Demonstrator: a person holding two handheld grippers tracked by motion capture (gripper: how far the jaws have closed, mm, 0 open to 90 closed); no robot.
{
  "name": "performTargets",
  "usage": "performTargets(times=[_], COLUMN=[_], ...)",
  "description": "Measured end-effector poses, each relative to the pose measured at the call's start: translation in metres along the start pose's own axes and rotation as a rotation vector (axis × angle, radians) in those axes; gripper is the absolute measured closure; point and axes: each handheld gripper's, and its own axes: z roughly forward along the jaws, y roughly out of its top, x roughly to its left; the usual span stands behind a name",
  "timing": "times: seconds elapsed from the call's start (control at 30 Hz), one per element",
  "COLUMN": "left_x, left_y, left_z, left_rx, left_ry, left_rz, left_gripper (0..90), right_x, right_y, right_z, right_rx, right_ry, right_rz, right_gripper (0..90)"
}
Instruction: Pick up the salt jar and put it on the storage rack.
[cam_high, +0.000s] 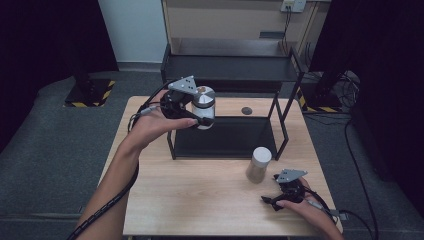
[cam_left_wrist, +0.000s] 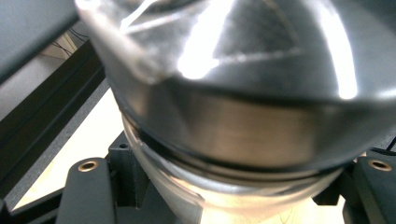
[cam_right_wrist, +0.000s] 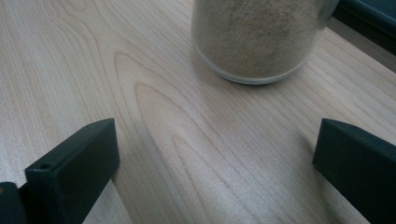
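While the left hand-held gripper (cam_high: 196, 116) is squeezing a round shiny-lidded jar (cam_high: 204, 106), the right hand-held gripper (cam_high: 273, 201) is resting wide open on the smooth wooden table (cam_high: 190, 200).

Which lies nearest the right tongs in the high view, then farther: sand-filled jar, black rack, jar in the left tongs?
1. Sand-filled jar, just beyond the right tongs.
2. Black rack, behind it.
3. Silver-lidded jar, held up far left.

Grey carpet floor (cam_high: 45, 150), dark walls (cam_high: 40, 35)

A sand-filled jar (cam_right_wrist: 261, 39) stands on the wooden table (cam_right_wrist: 140, 93), beyond the tool's (cam_right_wrist: 215, 154) wide-apart jaws.
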Motion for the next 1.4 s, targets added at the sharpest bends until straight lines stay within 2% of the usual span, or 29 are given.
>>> performTargets(times=[0.13, 0.57, 0.87, 0.97, 1.4], left_x=[0.005, 0.020, 0.030, 0.034, 0.047], left_y=[0.009, 0.041, 0.064, 0.073, 0.087], left_z=[0.000, -0.008, -0.010, -0.010, -0.009], left_rx=[0.011, -0.002, 0.002, 0.019, 0.005], left_ry=[-0.004, -0.016, -0.004, 0.001, 0.036], left_rz=[0.011, 0.029, 0.037, 0.040, 0.016], left_gripper=[29.6, 29.6, 29.6, 29.6, 29.6], right_x=[0.000, 0.000, 0.000, 0.000, -0.001], right_y=[0.000, 0.000, 0.000, 0.000, 0.000], right_z=[0.000, 0.000, 0.000, 0.000, 0.000], right_rx=[0.000, 0.000, 0.000, 0.000, -0.001], right_ry=[0.000, 0.000, 0.000, 0.000, 0.003], right_rz=[0.000, 0.000, 0.000, 0.000, 0.000], right_gripper=[1.2, 1.2, 1.2, 1.2, 1.4])
